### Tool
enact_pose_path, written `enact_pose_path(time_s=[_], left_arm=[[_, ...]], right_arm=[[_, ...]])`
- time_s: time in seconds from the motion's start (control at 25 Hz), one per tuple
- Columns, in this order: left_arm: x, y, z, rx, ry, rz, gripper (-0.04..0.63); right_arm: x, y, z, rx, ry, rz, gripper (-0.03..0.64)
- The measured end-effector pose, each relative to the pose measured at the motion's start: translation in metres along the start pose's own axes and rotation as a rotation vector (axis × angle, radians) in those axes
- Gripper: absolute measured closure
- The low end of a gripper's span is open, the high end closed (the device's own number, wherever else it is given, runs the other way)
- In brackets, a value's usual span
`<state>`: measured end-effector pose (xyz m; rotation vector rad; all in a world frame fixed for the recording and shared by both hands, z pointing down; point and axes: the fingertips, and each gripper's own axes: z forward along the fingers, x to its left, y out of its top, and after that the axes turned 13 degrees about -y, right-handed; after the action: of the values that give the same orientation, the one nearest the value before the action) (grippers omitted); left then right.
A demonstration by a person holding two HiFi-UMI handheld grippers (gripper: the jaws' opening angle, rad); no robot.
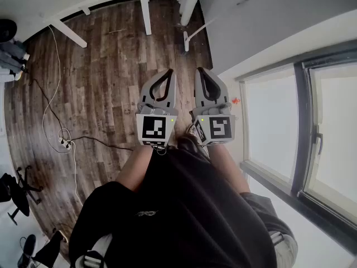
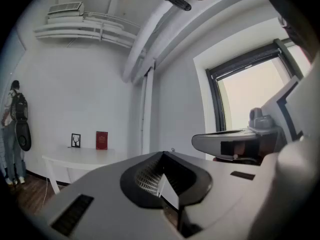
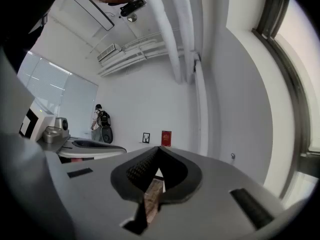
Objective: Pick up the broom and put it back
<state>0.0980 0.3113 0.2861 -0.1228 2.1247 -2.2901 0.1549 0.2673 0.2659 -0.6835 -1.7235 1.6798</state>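
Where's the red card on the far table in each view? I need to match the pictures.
Head view: not in it.
Left gripper view: the red card stands left of centre, low on the far wall.
Right gripper view: it sits at centre, just above the gripper body.
Shared landmark: the white vertical pipe, right of the card in both gripper views.

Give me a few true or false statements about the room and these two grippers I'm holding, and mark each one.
1. The left gripper and the right gripper both have their jaws together, with nothing held. True.
2. The floor is grey carpet. False: it is dark wood planks.
3. A red card stands on the white table by the far wall. True.
4. The window is on the person's left. False: it is on the right.
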Motion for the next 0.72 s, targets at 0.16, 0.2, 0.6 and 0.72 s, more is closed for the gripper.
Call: enact_pose_path(time_s=[0.16, 0.2, 0.6, 0.72], left_arm=[[0.018, -0.006, -0.014, 0.007, -0.006, 0.011, 0.594], [0.024, -0.008, -0.018, 0.011, -0.006, 0.014, 0.594], [0.081, -0.042, -0.077, 0.065, 0.050, -0.032, 0.594], [0.100, -0.055, -0.095, 0.076, 0.082, -0.080, 0.594]], right_arm=[[0.026, -0.005, 0.006, -0.002, 0.005, 0.003, 0.595], [0.033, -0.006, 0.007, -0.001, 0.007, 0.002, 0.595], [0.101, -0.027, 0.018, 0.039, 0.035, 0.002, 0.595], [0.119, -0.031, 0.022, 0.060, 0.057, -0.001, 0.595]])
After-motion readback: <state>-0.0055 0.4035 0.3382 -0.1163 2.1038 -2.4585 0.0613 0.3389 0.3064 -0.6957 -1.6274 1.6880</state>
